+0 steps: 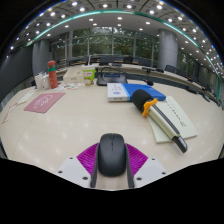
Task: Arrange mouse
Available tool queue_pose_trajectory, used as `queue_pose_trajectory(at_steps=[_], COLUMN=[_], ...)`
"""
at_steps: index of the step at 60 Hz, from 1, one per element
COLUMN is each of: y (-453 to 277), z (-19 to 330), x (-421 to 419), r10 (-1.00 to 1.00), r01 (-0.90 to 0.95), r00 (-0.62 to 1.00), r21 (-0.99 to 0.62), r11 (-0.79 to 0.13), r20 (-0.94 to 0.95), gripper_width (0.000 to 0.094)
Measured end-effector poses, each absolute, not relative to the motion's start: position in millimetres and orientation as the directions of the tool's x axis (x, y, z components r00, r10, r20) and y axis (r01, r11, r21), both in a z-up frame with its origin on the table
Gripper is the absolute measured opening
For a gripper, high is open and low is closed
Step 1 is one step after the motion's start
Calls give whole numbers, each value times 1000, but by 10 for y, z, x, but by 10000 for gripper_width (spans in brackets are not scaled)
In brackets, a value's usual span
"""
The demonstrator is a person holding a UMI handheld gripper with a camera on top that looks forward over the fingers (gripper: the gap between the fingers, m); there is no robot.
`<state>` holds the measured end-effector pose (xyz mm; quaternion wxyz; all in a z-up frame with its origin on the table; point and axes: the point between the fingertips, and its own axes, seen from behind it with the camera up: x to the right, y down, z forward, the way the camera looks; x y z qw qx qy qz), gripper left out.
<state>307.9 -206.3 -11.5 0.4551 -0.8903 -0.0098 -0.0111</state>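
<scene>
A dark grey computer mouse (111, 153) lies between my two fingers, its back end toward the camera. The magenta pads (87, 155) sit against both of its sides, so my gripper (111, 163) is shut on the mouse. The mouse is low over the light beige table (70, 120); I cannot tell whether it touches the surface.
Ahead to the right lie a black, yellow and blue tool (160, 112) on a pale green booklet (178, 116), and a white and blue box (117, 91). A pink mat (43, 102) and a red bottle (52, 73) are at the left. Chairs and windows stand beyond.
</scene>
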Motion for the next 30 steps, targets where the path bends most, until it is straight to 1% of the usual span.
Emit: queue_pose_trajectory(at_steps=[10, 19, 24, 30], y=[-2050, -2065, -2032, -1833], z=[-104, -65, 194, 712], x=[3079, 3016, 2935, 2798], r10=[-15, -22, -65, -121], r01=[38, 51, 15, -24], r00=[998, 997, 996, 992], r21=[-809, -799, -814, -851], r11=[-587, -600, -580, -524], r20=[57, 80, 65, 46], gripper_width=[345, 339, 340, 340])
